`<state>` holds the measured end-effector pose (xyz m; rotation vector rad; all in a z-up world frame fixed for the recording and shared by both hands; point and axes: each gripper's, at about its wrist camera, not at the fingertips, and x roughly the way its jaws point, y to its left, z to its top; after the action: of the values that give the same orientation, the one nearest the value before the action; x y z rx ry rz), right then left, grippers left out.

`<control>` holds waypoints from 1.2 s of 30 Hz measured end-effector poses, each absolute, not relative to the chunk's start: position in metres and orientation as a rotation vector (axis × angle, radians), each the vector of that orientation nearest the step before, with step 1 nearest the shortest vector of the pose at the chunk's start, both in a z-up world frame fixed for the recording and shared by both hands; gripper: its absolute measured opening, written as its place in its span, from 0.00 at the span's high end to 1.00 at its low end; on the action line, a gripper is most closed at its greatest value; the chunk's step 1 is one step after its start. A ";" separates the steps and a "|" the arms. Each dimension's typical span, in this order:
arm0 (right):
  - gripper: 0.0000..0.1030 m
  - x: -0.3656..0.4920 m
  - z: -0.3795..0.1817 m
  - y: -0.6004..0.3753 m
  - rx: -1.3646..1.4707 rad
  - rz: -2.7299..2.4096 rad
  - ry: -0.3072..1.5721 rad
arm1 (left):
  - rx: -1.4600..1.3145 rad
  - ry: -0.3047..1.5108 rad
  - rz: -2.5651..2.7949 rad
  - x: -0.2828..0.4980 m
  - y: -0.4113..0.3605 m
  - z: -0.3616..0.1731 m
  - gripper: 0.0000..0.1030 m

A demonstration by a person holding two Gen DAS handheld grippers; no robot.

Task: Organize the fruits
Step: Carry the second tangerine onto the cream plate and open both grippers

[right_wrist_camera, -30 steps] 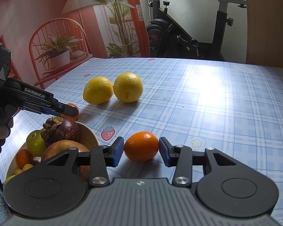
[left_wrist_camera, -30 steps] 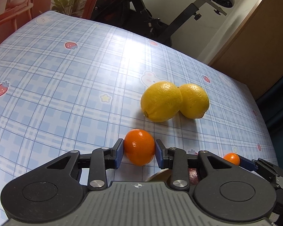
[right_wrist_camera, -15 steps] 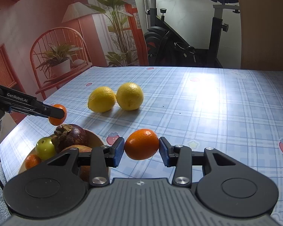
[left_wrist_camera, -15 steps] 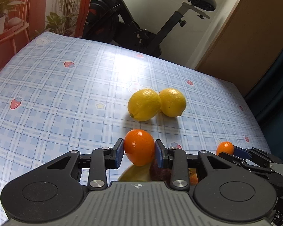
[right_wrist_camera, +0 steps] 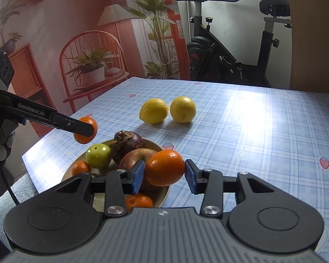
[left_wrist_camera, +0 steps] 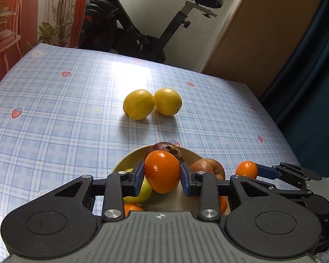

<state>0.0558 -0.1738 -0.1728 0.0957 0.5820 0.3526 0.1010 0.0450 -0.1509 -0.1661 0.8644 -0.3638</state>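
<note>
Green fruit (right_wrist_camera: 98,158) unobstructed only from right wrist

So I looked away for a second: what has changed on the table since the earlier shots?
Both oranges were carried off the tablecloth to the bowl. The left hand-held gripper holds its orange above the fruit, and the right hand-held gripper holds its orange over the bowl's rim. Nothing was let go. The two lemons stayed side by side.

Two lemons (left_wrist_camera: 152,104) lie touching on the table (left_wrist_camera: 54,114), behind the fruit-filled bowl (right_wrist_camera: 162,194).
</note>
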 end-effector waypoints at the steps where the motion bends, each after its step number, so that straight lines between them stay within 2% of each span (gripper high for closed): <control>1: 0.58 0.053 -0.174 -0.172 0.090 0.354 0.588 | -0.167 0.871 -0.369 0.099 0.044 -0.153 0.64; 36: 0.57 0.044 -0.189 -0.141 0.078 0.448 0.673 | -0.114 0.938 -0.395 0.093 0.027 -0.182 0.64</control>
<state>0.0438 -0.1411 -0.1893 0.0780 0.6734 0.4484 0.0930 0.0273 -0.1817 -0.1139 0.9379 -0.3946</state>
